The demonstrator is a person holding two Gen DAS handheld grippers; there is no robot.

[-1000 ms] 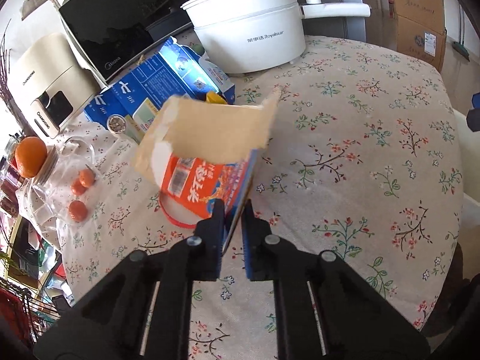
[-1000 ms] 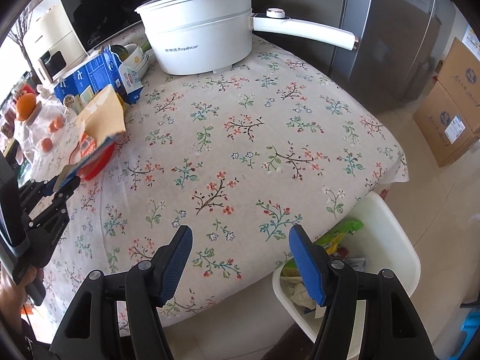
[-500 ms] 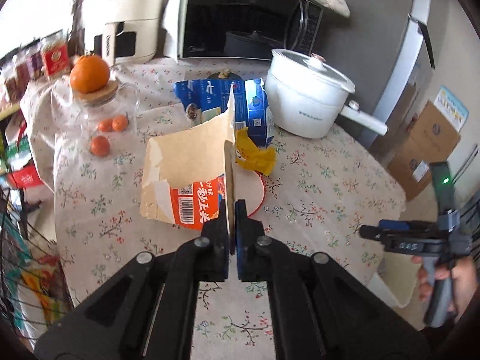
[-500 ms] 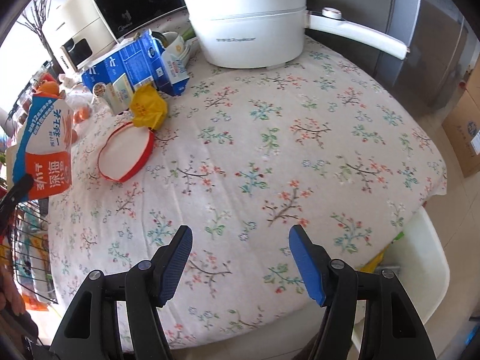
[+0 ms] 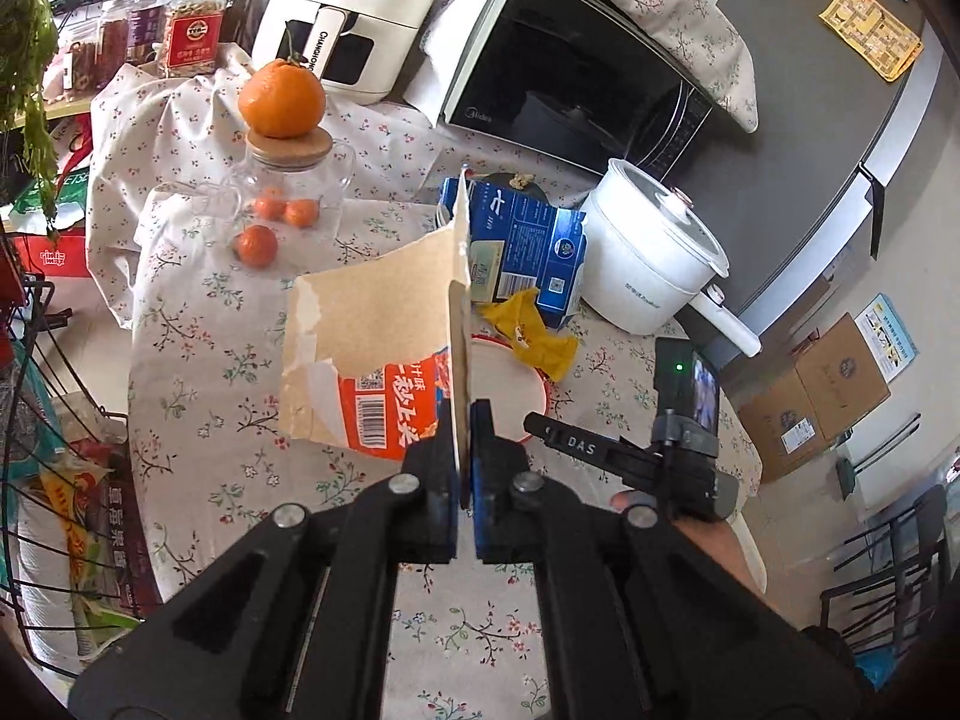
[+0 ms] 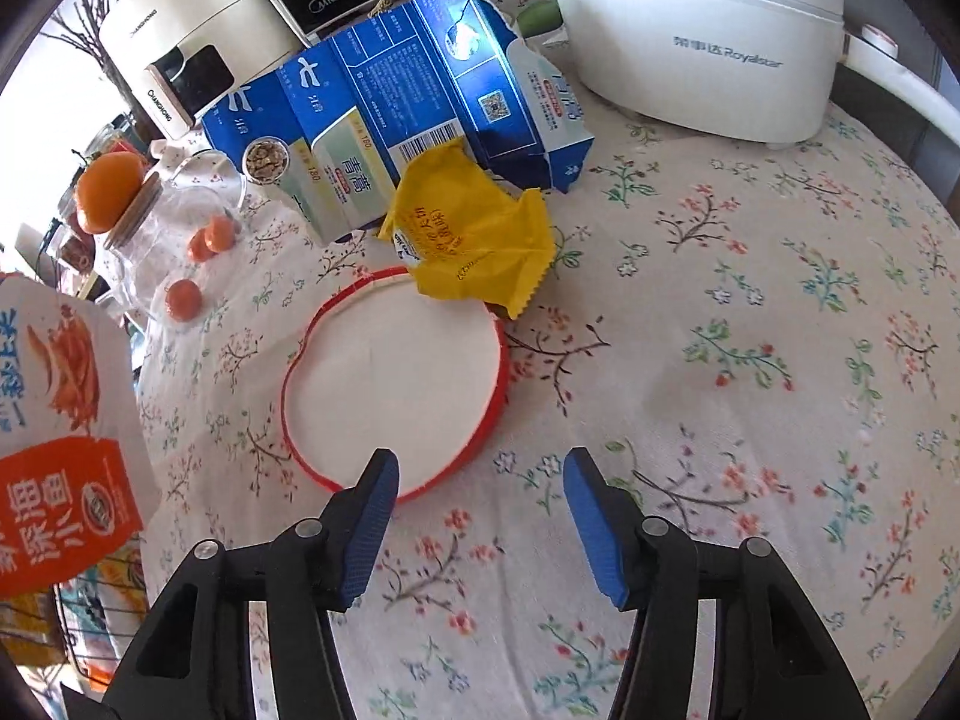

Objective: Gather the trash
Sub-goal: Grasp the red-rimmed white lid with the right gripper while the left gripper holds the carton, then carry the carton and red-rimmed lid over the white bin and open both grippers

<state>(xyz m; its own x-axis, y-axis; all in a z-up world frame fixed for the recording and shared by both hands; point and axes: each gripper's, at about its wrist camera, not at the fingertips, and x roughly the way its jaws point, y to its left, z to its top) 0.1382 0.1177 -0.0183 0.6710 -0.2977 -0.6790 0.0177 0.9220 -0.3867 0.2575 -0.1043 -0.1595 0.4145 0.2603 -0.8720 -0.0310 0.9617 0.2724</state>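
Note:
My left gripper (image 5: pixel 465 438) is shut on a torn orange snack carton (image 5: pixel 372 354), held edge-up above the floral table; the same carton (image 6: pixel 54 456) shows at the left of the right wrist view. My right gripper (image 6: pixel 480 480) hovers just in front of a red-rimmed white lid (image 6: pixel 393 384), its jaws closing with nothing between them. The right gripper's body (image 5: pixel 636 456) shows in the left wrist view, held by a hand. A crumpled yellow wrapper (image 6: pixel 474 234) lies on the lid's far edge. Behind it lies a flattened blue carton (image 6: pixel 390 114).
A white electric pot (image 6: pixel 696 30) stands at the back right. A glass jar (image 5: pixel 282 204) with an orange (image 5: pixel 282 99) on its cork lid is at the left, with a microwave (image 5: pixel 576 90) and a white appliance (image 5: pixel 354 6) behind. Cardboard boxes (image 5: pixel 822 396) sit on the floor.
My left gripper lifted the orange carton up and rolled it upright. My right gripper swung left and down from the table's edge to the red-rimmed lid, its jaws narrowing.

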